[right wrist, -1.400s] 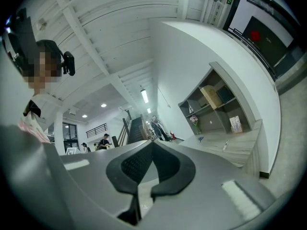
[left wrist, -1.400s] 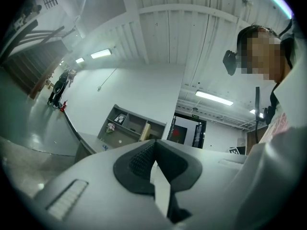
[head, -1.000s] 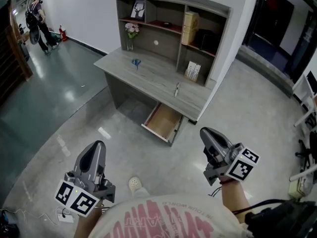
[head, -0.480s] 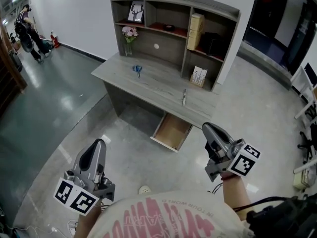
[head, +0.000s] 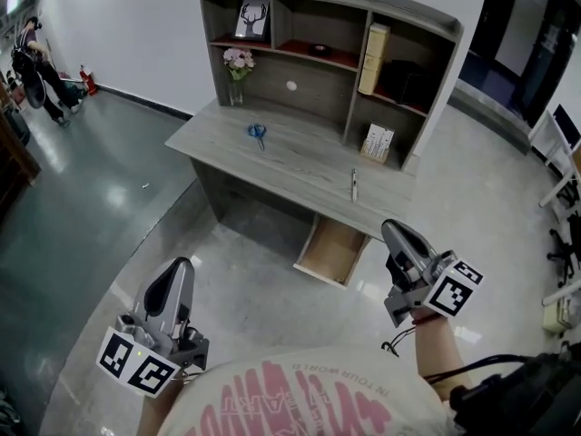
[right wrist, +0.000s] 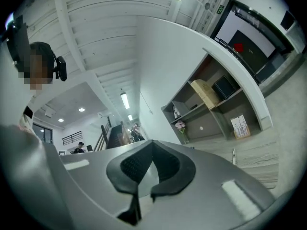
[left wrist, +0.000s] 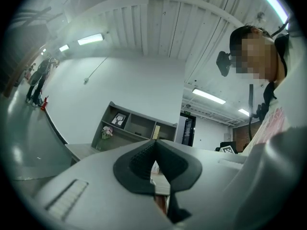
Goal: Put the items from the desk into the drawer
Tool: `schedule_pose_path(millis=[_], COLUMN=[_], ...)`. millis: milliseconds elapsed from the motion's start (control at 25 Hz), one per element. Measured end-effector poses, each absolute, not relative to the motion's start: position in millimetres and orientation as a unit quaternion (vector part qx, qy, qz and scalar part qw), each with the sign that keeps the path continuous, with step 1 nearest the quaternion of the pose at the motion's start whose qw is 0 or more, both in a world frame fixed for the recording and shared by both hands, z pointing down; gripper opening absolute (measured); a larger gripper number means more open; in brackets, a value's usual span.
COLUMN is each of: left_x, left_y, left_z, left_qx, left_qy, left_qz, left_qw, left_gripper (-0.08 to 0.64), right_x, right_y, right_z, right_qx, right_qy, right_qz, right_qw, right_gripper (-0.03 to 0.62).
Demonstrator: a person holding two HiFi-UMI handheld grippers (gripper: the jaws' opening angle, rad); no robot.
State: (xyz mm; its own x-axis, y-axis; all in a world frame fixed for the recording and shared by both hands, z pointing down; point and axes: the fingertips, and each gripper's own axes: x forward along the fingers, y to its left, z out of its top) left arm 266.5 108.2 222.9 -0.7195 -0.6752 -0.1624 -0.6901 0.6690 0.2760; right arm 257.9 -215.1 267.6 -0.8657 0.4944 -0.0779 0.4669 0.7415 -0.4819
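Head view: desk with hutch (head: 327,25) against the white wall. Blue scissors (head: 258,133) lie on the tabletop (head: 300,166) toward its left-centre. A slim pen-like item (head: 354,185) lies toward the right front edge. Drawer (head: 333,251) is pulled open under the right part of the tabletop, just below the pen-like item, with its wooden inside showing.

Left gripper (head: 179,275) and right gripper (head: 398,234) are both held low over the floor, well apart from the desk. The right gripper is the nearer one, close to the open drawer's front corner. The scissors are well apart from both.

Only the head view shows the drawer plainly and both tabletop items together.

Left gripper (left wrist: 154,152), own view: jaws closed together at the tips, nothing held. Beyond it are the hutch (left wrist: 136,126) with its flowers (left wrist: 106,133), the ceiling lights, and the person's upper body at right. The scissors and pen-like item can't be made out here.

Right gripper (right wrist: 152,150), own view: jaws pressed together, nothing between them. Past it are the hutch (right wrist: 211,104), the flowers (right wrist: 180,126) and the pen-like item (right wrist: 233,156) on the tabletop (right wrist: 259,159). A staircase (right wrist: 112,135) with distant people shows at left, which the head view doesn't take in.
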Motion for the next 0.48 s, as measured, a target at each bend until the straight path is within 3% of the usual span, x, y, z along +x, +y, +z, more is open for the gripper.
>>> schedule_pose_path(millis=[480], left_x=[223.3], left_y=[110.2], left_z=[266.1], left_qx=[-0.378], left_qy=[0.908], left_qz=[0.179], left_qw=[-0.035], left_gripper=[0.018], right_x=[225.6], right_y=[-229.2], right_z=[303.8], right_qx=[-0.187], right_qy=[-0.949], right_qz=[0.236], right_qw=[0.087], right_gripper=[0.006])
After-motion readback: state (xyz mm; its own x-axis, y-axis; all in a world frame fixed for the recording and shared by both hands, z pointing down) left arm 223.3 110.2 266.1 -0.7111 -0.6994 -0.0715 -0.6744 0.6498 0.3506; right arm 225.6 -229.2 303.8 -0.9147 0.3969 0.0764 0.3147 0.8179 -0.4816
